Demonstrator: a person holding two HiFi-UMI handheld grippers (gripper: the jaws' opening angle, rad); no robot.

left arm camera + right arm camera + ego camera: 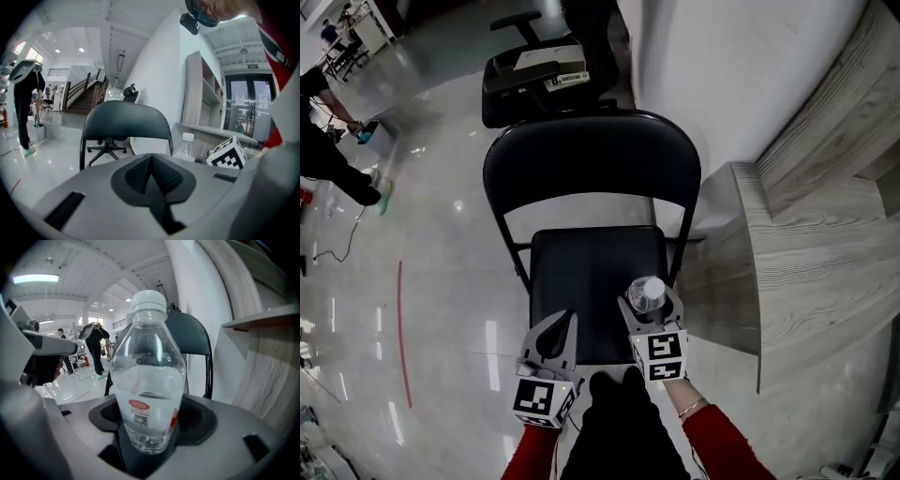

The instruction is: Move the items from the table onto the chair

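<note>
Right gripper view: the right gripper (147, 434) has its jaws partway apart, clamped on an upright clear water bottle (149, 376) with a white cap. The left gripper (151, 177) has its jaws together and holds nothing. Both hang over the black folding chair (591, 272), beside a wood-grain table (806, 262) on a glossy floor (441, 281).

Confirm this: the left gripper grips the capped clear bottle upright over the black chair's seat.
Wrong gripper. The right gripper grips the capped clear bottle upright over the black chair's seat, as the right gripper view shows; the left gripper has its jaws together with nothing between them.
</note>
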